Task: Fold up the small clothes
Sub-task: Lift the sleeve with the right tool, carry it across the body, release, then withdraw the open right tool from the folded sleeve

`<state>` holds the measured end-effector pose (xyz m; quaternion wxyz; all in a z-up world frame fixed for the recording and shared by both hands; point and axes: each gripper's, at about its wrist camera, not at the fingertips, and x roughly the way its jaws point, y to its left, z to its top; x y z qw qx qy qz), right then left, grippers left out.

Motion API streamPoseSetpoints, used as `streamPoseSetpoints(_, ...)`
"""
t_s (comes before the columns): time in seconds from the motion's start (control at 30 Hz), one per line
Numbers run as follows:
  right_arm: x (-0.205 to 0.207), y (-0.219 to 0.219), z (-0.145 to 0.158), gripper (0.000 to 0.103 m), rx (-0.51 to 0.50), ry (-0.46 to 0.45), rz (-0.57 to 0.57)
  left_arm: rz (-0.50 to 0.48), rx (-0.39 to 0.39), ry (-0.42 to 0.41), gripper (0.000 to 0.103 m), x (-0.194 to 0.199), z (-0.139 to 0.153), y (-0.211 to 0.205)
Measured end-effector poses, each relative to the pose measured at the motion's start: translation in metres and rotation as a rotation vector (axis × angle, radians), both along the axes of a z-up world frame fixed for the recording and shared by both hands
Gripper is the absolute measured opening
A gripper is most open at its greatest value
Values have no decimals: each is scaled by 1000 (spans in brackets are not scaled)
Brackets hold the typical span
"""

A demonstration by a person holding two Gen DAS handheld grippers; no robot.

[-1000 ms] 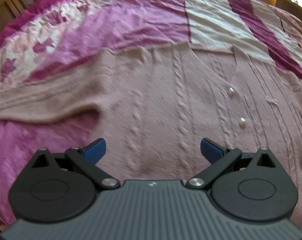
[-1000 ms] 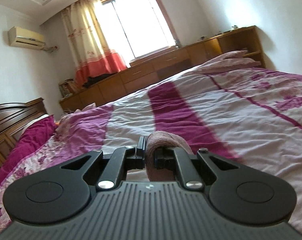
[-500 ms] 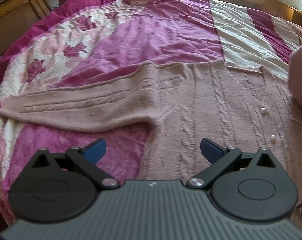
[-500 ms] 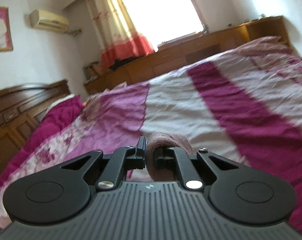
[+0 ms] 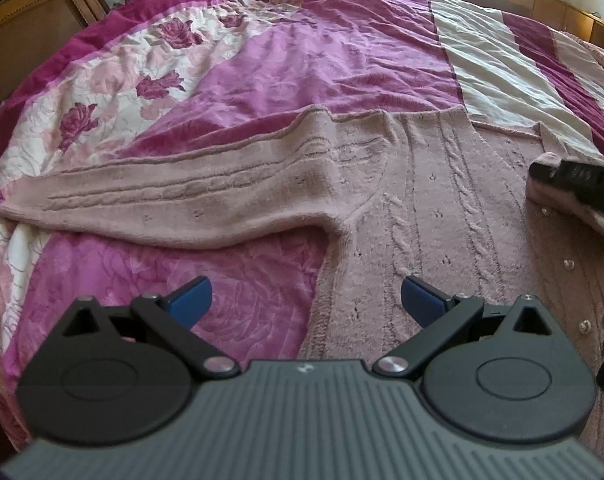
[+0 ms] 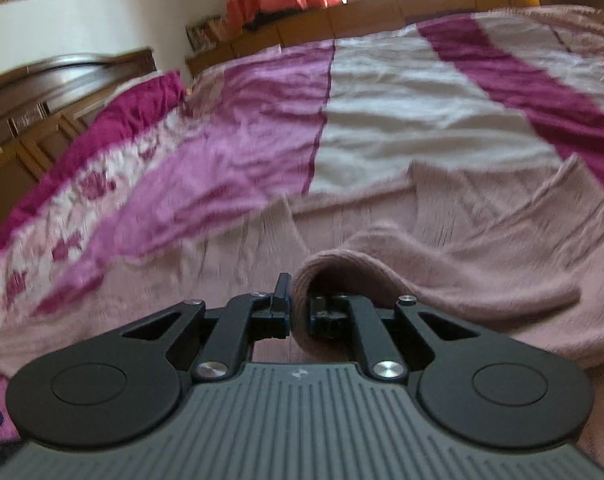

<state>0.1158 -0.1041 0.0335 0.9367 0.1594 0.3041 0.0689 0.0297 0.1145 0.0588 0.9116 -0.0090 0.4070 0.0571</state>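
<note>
Nearest to the left camera, the left gripper (image 5: 303,300) is hovering with its blue pads wide apart and nothing between them. Just beyond it the side edge of the pink cardigan (image 5: 441,216) is lying on the bedspread (image 5: 302,60), running away from the gripper toward the armpit. The right pad is standing over knit, the left pad over bare bedspread.

Farther out, the left sleeve (image 5: 174,196) is lying flat and stretched out. Its long axis is running across the view, from the shoulder near the middle to the cuff at the far left. So the sleeve is lying ahead and to the left of this gripper, and the left hand is clearly the nearer one to it.

The right gripper (image 6: 299,314) is holding its jaws closed on the other sleeve (image 6: 341,276), which is looping over the fingers and trailing to the right across the cardigan's body. In the left view this gripper is showing at the right edge, over the button line.

I judge that the coming move is turning on the left sleeve: it needs a grasp near the cuff, then a carry rightward along its own axis.
</note>
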Motion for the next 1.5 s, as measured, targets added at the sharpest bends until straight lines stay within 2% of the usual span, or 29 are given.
streamPoseSetpoints(0.03, 1, 1, -4, 9, 1, 16, 6, 0, -1, 2, 103, 0, -1, 0)
streamPoseSetpoints(0.13, 2, 1, -16, 21, 12, 62, 31, -4, -7, 8, 103, 0, -4, -2)
streamPoseSetpoints(0.27, -5, -1, -17, 50, 50, 78, 72, -19, -6, 12, 103, 0, -5, -6)
streamPoseSetpoints(0.3, -7, -2, -14, 55, 53, 79, 82, -24, -5, 11, 103, 0, -5, -8)
streamPoseSetpoints(0.37, -14, -2, -8, 58, 53, 88, 93, -32, -3, 9, 103, -1, -5, -11)
streamPoseSetpoints(0.63, -59, -38, 26, 67, 73, 88, 97, -82, 13, -10, 103, 2, 1, -29)
streamPoseSetpoints(0.87, -88, -92, 39, 68, 38, 50, -18, -183, 38, -55, 103, 9, 11, -67)
streamPoseSetpoints(1.07, -98, -128, 35, 68, -1, 47, -132, -287, 61, -92, 103, 18, 13, -109)
streamPoseSetpoints(1.33, -102, -149, 24, 68, 64, 62, -153, -426, 85, -119, 102, 36, 3, -165)
streamPoseSetpoints(1.5, -101, -155, 20, 68, 92, 60, -170, -480, 127, -134, 95, 48, -8, -190)
